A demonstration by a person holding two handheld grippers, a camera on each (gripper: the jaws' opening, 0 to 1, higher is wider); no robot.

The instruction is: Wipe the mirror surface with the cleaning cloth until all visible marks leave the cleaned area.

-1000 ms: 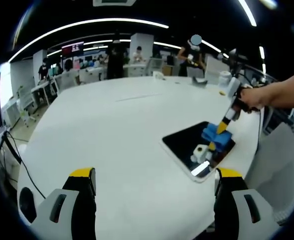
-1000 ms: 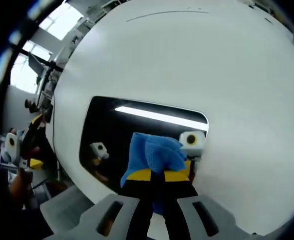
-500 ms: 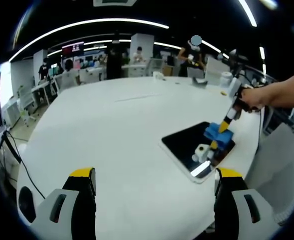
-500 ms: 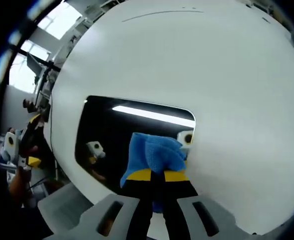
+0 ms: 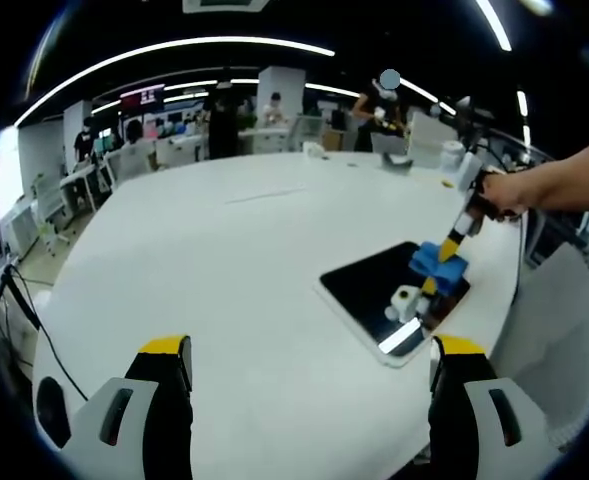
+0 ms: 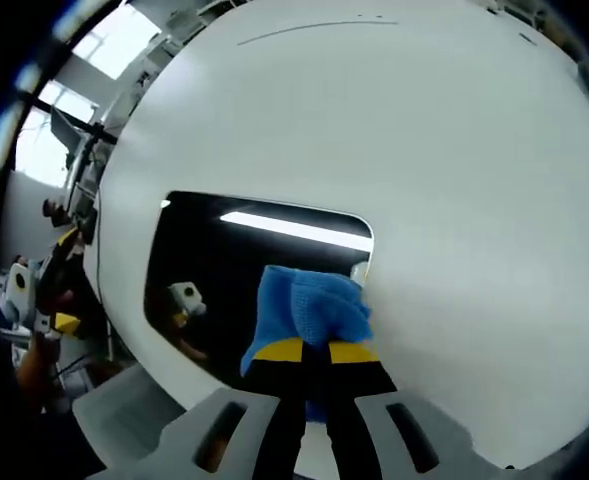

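Note:
A dark rectangular mirror (image 5: 389, 297) (image 6: 224, 270) lies flat on the white round table (image 5: 224, 260) (image 6: 424, 150), near its right edge in the left gripper view. My right gripper (image 6: 314, 352) (image 5: 444, 262) is shut on a blue cleaning cloth (image 6: 309, 305) (image 5: 438, 260), which presses on the mirror near its edge. A person's hand (image 5: 504, 192) holds that gripper. My left gripper (image 5: 309, 350) stands open over the table's near edge, well left of the mirror, with nothing between its fingers. The mirror reflects a ceiling light strip and the gripper.
Small items (image 5: 452, 155) stand at the table's far right. People and desks (image 5: 144, 140) fill the room behind. A cable (image 5: 24, 310) hangs off the table's left side. Floor and furniture (image 6: 54, 290) show past the table edge in the right gripper view.
The right gripper with the cloth has slid across the mirror toward its edge; in its view the mirror has shifted left. The left gripper has stayed put.

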